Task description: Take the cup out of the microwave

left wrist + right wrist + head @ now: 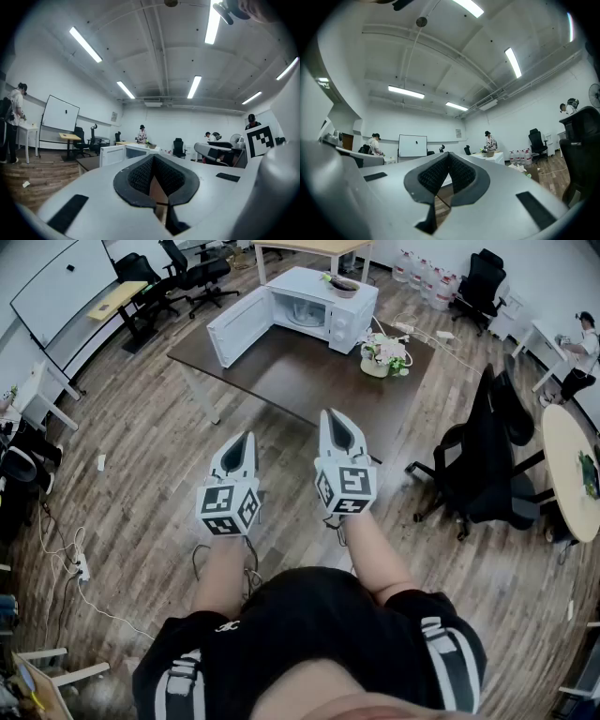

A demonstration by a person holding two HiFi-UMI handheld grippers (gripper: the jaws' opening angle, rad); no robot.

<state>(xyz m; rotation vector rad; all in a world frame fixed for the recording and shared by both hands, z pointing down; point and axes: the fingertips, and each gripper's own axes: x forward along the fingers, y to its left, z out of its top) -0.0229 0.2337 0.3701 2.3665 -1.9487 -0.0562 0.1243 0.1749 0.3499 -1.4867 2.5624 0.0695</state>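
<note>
Approach stage: left gripper (248, 439) and right gripper (331, 418), jaws closed and empty, well apart from the open microwave (323, 294). Likely fault: reaching in unopened could topple the cup, which cannot be made out here.

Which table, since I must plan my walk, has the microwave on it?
The dark brown table in mid-room: the white microwave stands on it, door open. The round table at right and the pale wooden desk upper left carry none.

White microwave (298, 282), dark brown table (309, 381).
Brown wood-grain floor (141, 456); pale grey left gripper (248, 438) and right gripper (329, 415) bear black-and-white square markers.
</note>
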